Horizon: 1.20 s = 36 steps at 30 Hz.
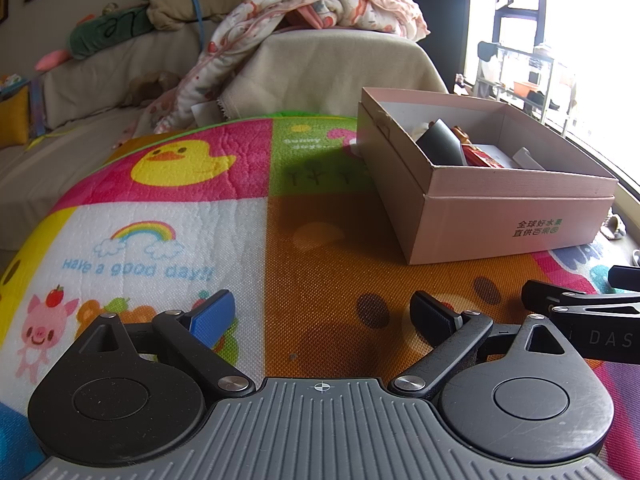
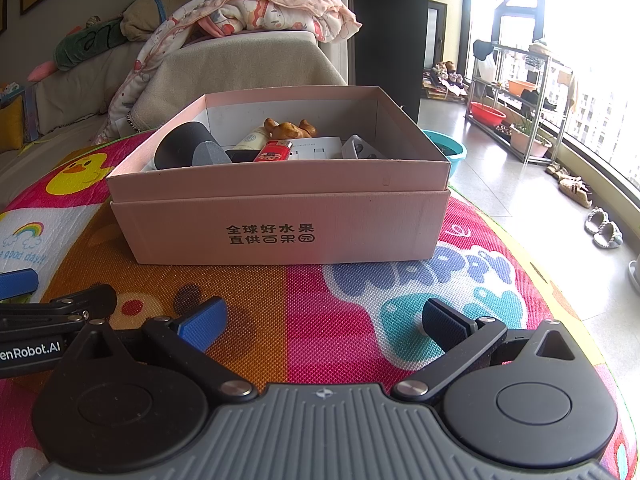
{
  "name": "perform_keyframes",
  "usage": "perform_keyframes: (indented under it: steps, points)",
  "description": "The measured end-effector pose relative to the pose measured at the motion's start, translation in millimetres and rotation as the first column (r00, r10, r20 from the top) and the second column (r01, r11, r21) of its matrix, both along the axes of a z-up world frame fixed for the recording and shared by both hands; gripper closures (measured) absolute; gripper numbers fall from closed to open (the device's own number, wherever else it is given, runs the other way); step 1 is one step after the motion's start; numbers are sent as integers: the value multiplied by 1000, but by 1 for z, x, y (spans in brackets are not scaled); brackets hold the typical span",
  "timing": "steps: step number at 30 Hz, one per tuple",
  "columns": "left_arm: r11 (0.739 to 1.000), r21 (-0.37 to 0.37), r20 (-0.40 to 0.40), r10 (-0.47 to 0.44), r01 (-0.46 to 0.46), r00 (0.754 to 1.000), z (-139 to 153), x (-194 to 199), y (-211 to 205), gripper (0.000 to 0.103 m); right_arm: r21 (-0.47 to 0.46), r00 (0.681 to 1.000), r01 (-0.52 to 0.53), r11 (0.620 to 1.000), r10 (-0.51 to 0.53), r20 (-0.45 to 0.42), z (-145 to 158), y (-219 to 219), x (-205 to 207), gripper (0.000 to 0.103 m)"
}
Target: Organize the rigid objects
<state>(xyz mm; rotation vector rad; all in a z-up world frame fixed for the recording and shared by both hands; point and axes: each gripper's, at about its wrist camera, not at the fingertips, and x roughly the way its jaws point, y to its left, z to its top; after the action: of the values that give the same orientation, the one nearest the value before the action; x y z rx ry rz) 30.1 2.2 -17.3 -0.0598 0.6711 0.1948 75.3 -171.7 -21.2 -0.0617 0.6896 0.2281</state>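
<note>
The left gripper (image 1: 322, 314) is hovering low over the orange panel of the cartoon play mat (image 1: 168, 248), its blue-padded fingers (image 1: 214, 314) spread wide apart and holding nothing. The right gripper (image 2: 324, 322) is hanging just beside it over the seam between the mat's orange and pink panels, its fingers likewise spread wide and empty; its black linkage is poking into the left wrist view at the right edge.

Ahead of both, the pink cardboard box (image 2: 280, 216) is sitting toward the mat's far right corner, open at the top, with black printed characters on its near wall. Inside it the rigid objects are lying together: a dark cylinder (image 2: 180, 148) is leaning against the left wall, a red lighter (image 2: 274, 151) is resting near the middle, a brown animal figurine (image 2: 290, 129) is sitting behind the lighter, a cream tube (image 2: 252, 140) is lying just beside the figurine, and a white flat packet (image 2: 316, 147) and a pale grey piece (image 2: 358, 147) are lying toward the right wall.

Beyond the mat's far edge, a floral quilt (image 2: 256, 12) is draping over a beige-covered sofa (image 2: 240, 72).
</note>
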Motion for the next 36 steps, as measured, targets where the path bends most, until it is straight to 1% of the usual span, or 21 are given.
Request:
perform_keyframes:
  steps: [10,13,28,36]
  points:
    - [1000,0,0,0,0,1000,0,0,0,5,0,1000,0,1000,0,0,0,0,0,0]
    - [1000,-10,0,1,-1,1000,0,0,2,5,0,1000,0,1000,0,0,0,0,0,0]
    - [1000,-1,-4,-12,12,1000,0,1,2,5,-2,1000,0,1000,0,1,0,-1,0,0]
    - [1000,-18,0,-11,11,1000,0,1,2,6,0,1000,1,1000,-1,0,0,0,0,0]
